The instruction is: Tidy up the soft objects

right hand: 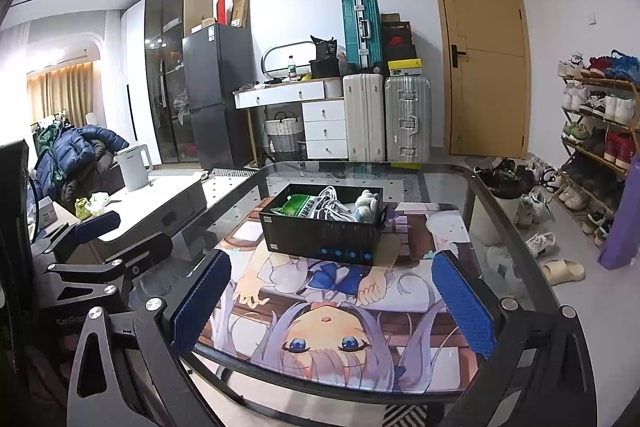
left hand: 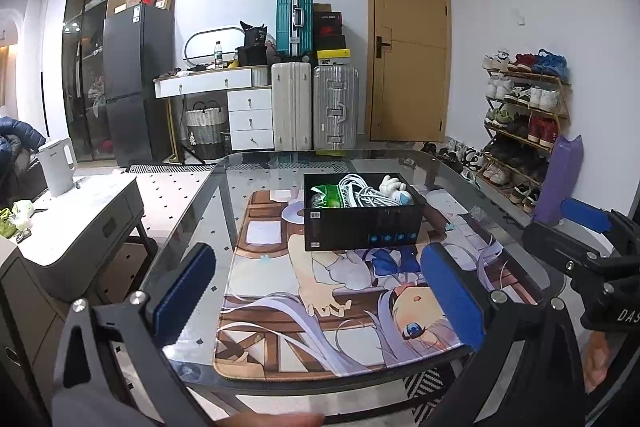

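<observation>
Both your left gripper (left hand: 316, 301) and right gripper (right hand: 332, 301) hang spread wide, gripping nothing, above the anime desk mat (right hand: 320, 347). Beyond them, your black box (right hand: 320, 233) on the glass table (right hand: 500, 227) contains a green pouch (right hand: 300, 209), white cable (right hand: 332, 209) and plush toy (right hand: 366, 203).

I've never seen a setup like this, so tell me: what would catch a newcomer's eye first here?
Probably the big anime-print mat covering the glass table, with an open black box standing on its far part. In the box lie a green packet, coiled white cable and a small plush toy. Two open blue-padded tools, left tool and right tool, frame the near edge.
</observation>
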The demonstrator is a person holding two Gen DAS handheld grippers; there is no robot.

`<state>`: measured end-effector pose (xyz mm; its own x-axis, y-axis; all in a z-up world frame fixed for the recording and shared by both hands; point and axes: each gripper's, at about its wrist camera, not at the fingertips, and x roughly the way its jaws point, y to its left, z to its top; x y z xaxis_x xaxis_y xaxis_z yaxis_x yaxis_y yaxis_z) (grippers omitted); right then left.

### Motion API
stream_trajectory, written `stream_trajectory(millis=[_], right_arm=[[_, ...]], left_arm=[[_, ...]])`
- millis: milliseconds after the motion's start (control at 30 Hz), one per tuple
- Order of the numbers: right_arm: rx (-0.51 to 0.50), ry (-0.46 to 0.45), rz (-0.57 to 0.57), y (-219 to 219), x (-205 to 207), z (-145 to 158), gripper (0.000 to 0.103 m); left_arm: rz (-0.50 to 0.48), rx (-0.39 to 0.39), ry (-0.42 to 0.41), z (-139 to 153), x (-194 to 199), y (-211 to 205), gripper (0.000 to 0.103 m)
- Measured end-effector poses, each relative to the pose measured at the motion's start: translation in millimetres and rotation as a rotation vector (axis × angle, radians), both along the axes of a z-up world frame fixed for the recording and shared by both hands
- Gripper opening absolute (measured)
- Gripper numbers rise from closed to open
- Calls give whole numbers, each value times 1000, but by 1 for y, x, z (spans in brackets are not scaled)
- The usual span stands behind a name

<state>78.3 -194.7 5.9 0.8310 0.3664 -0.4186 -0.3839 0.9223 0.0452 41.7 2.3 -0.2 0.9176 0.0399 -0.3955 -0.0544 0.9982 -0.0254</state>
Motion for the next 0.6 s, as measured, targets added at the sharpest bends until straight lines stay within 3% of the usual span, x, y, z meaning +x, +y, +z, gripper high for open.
stream_trajectory(millis=[600], right_arm=[[0,5,-7,-1,2,-1,102]], left_arm=[[11,-11,7,-2,1,2,103]])
